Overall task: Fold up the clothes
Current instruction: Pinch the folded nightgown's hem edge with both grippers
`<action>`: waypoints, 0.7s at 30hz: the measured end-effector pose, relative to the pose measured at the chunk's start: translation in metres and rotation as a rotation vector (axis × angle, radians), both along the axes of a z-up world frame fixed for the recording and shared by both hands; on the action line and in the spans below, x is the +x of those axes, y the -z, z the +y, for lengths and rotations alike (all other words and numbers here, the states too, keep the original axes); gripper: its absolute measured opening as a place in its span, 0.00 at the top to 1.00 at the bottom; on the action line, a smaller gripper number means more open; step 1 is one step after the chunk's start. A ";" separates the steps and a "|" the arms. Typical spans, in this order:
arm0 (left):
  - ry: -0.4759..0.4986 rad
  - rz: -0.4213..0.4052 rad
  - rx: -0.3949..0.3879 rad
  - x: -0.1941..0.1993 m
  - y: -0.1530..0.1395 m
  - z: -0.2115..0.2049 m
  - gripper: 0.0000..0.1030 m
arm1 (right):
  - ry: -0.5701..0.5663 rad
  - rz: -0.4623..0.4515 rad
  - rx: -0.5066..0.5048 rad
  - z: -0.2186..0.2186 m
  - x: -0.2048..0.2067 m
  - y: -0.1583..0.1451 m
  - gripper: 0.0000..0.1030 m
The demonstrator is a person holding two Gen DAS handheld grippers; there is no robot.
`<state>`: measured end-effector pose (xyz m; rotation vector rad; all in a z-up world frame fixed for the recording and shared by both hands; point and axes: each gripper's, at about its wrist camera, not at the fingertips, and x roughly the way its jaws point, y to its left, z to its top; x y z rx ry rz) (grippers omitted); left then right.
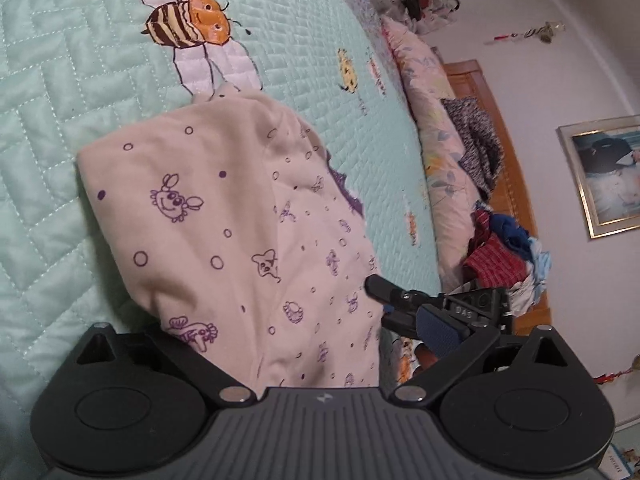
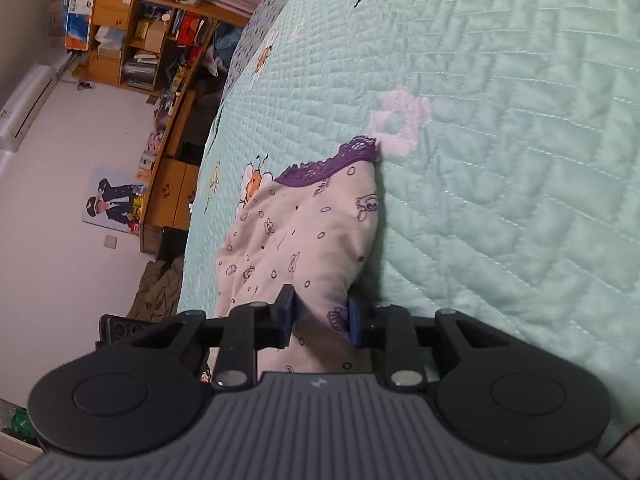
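A cream garment [image 1: 240,232] with purple cartoon prints and a purple lace trim [image 2: 332,164] lies bunched on the mint quilted bedspread [image 1: 60,100]. In the right wrist view my right gripper [image 2: 320,316] is shut on a fold of this garment [image 2: 312,248], its blue pads pressing the cloth from both sides. In the left wrist view the cloth drapes over my left gripper and hides its fingers. The right gripper [image 1: 404,312] also shows there at the garment's right edge.
The bedspread has bee [image 1: 188,20] and flower prints. A floral pillow [image 1: 436,132] and a pile of clothes [image 1: 504,256] lie at the bed's far side. A wooden shelf unit [image 2: 148,44] and desk stand beyond the bed's edge.
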<state>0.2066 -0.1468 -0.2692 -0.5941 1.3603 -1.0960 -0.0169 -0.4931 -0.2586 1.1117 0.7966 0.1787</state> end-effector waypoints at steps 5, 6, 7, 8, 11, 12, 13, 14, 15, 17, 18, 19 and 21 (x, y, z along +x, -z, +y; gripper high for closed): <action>-0.039 0.034 0.029 0.007 0.005 -0.005 0.09 | 0.008 -0.023 0.044 -0.002 0.004 0.009 0.54; -0.049 0.025 0.040 0.007 0.004 -0.006 0.12 | 0.006 -0.029 0.032 0.001 0.007 0.009 0.55; -0.057 0.005 0.054 0.005 0.003 -0.006 0.22 | -0.001 -0.035 0.007 0.005 0.011 0.008 0.58; -0.062 -0.009 0.070 0.003 0.002 -0.005 0.42 | -0.009 -0.034 -0.027 0.010 0.015 0.006 0.63; -0.082 -0.019 0.081 -0.003 0.004 0.001 0.73 | -0.017 -0.037 -0.122 0.019 0.016 -0.002 0.79; -0.091 -0.017 0.074 -0.005 0.005 0.003 0.74 | -0.016 -0.054 -0.139 0.020 0.012 -0.006 0.80; -0.097 -0.026 0.068 -0.007 0.004 0.004 0.75 | -0.010 -0.070 -0.152 0.021 0.009 -0.010 0.81; -0.100 -0.040 0.062 -0.008 0.002 0.004 0.77 | -0.002 -0.084 -0.163 0.022 0.005 -0.014 0.81; -0.102 -0.049 0.055 -0.009 0.000 0.004 0.77 | 0.006 -0.099 -0.177 0.023 0.002 -0.019 0.81; -0.105 -0.061 0.043 -0.011 -0.005 0.004 0.77 | 0.023 -0.127 -0.210 0.028 -0.004 -0.031 0.81; -0.102 -0.070 0.036 -0.013 -0.008 0.003 0.77 | 0.031 -0.138 -0.227 0.030 -0.007 -0.036 0.81; -0.097 -0.082 0.028 -0.015 -0.012 0.002 0.78 | 0.039 -0.149 -0.243 0.031 -0.010 -0.042 0.81; -0.085 -0.106 0.010 -0.019 -0.022 0.000 0.78 | 0.053 -0.170 -0.271 0.034 -0.017 -0.054 0.81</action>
